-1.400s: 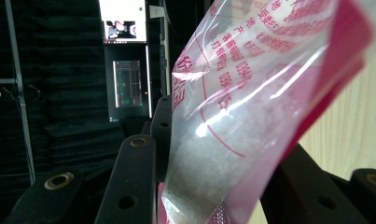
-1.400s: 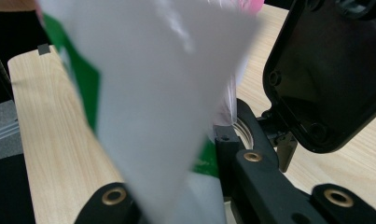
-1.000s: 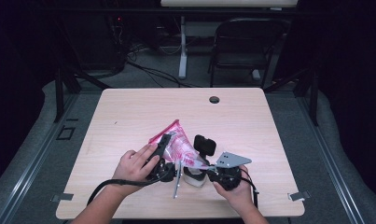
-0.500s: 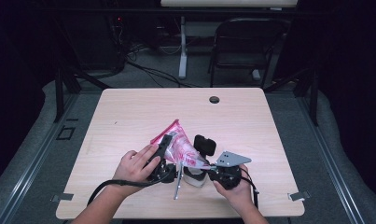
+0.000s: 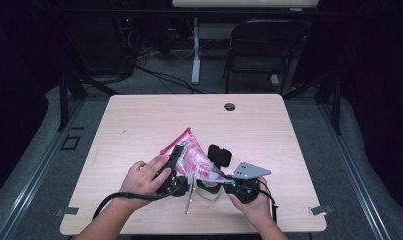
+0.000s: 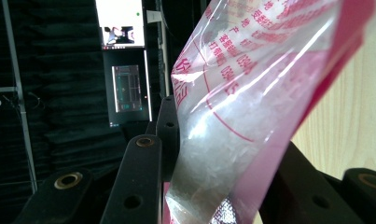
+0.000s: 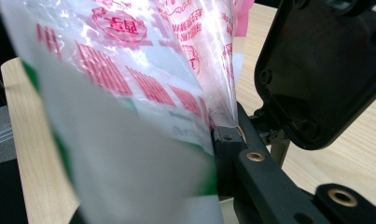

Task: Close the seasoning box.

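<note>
1. Two grippers share one bag [image 5: 191,157], low centre of the high view, lifted just off the worktop [image 5: 139,120].
2. Left gripper [image 5: 175,159]: fingers [image 6: 143,186] have just been closing, the bag's clear edge between them; they pinch it.
3. Right gripper [image 5: 224,176]: fingers [image 7: 227,144] have just eased slightly yet clamp the bag's lower right corner.
4. Long axis runs from lower right up to the pink top edge, pointing toward upper left of the frame.
5. Judgement: keep both grips near the edges and pull gently apart, so the film stays taut without slipping or tearing.
</note>
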A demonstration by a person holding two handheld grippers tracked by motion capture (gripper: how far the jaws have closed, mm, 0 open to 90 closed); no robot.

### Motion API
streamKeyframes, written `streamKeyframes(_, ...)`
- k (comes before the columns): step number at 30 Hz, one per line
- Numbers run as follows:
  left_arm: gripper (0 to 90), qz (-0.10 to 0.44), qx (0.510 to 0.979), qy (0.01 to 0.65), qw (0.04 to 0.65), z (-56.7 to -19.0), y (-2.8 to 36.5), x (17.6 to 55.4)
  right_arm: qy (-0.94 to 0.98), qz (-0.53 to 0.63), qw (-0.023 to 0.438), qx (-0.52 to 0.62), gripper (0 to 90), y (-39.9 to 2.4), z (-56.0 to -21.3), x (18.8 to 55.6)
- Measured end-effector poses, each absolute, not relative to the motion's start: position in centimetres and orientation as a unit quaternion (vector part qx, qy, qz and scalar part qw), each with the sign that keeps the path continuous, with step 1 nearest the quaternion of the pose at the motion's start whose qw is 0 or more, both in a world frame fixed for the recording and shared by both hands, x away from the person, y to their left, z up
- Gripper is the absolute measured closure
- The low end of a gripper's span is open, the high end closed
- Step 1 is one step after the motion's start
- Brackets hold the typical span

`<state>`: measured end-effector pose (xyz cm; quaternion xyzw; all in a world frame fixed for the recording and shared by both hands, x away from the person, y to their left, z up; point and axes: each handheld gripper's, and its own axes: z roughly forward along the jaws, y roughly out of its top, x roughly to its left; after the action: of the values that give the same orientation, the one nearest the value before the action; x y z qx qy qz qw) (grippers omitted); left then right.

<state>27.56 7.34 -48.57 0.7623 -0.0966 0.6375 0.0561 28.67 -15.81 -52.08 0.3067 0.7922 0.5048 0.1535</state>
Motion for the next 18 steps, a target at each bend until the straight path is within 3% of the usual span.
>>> streamKeyframes(18,72.1,0.627,0.771,-0.097,0.046,-48.78,7.72,27.87,0.781,0.519,0.158,0.309,76.2,-16.09,-51.8,28.61)
